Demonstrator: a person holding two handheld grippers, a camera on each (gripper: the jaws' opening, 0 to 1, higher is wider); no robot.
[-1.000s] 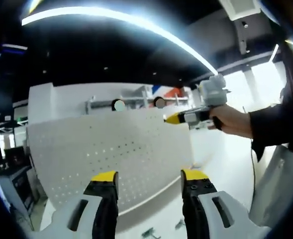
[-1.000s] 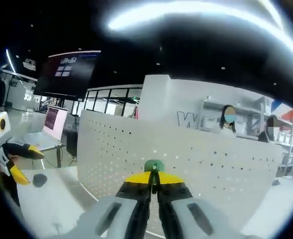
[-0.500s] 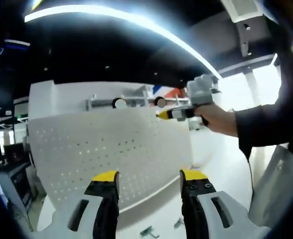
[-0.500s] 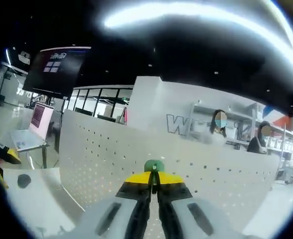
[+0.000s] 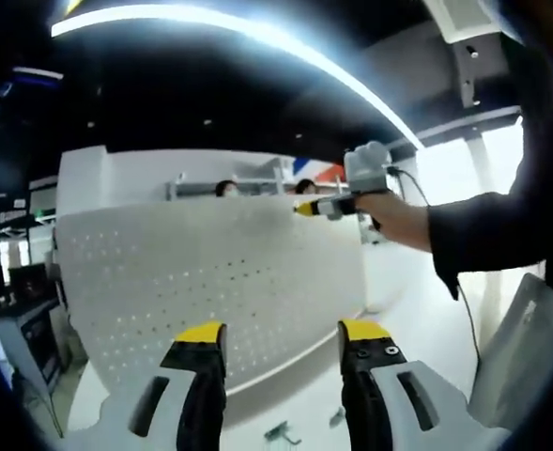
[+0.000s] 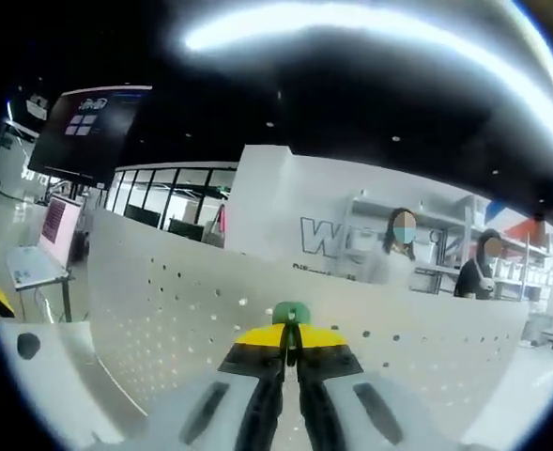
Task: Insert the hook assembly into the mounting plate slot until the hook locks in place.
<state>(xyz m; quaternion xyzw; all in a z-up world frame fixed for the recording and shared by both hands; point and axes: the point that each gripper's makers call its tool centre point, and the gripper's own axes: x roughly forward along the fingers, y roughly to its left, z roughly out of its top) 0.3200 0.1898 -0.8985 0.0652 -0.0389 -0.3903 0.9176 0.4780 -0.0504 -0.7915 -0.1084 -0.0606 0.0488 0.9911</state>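
Your right gripper point(image 6: 291, 340) has its fingers pinched closed on the green hook assembly point(image 6: 291, 313), which pokes out just past the yellow fingertips, close in front of the white perforated mounting plate point(image 6: 182, 310). In the left gripper view, that same right gripper point(image 5: 306, 209) sits in your hand point(image 5: 389, 214) at the plate's point(image 5: 210, 282) upper right corner. Your left gripper point(image 5: 282, 338) hangs back from the plate with its fingers spread open and empty. Small metal parts point(image 5: 281, 432) lie on the white surface point(image 5: 417, 319) near the plate's lower edge.
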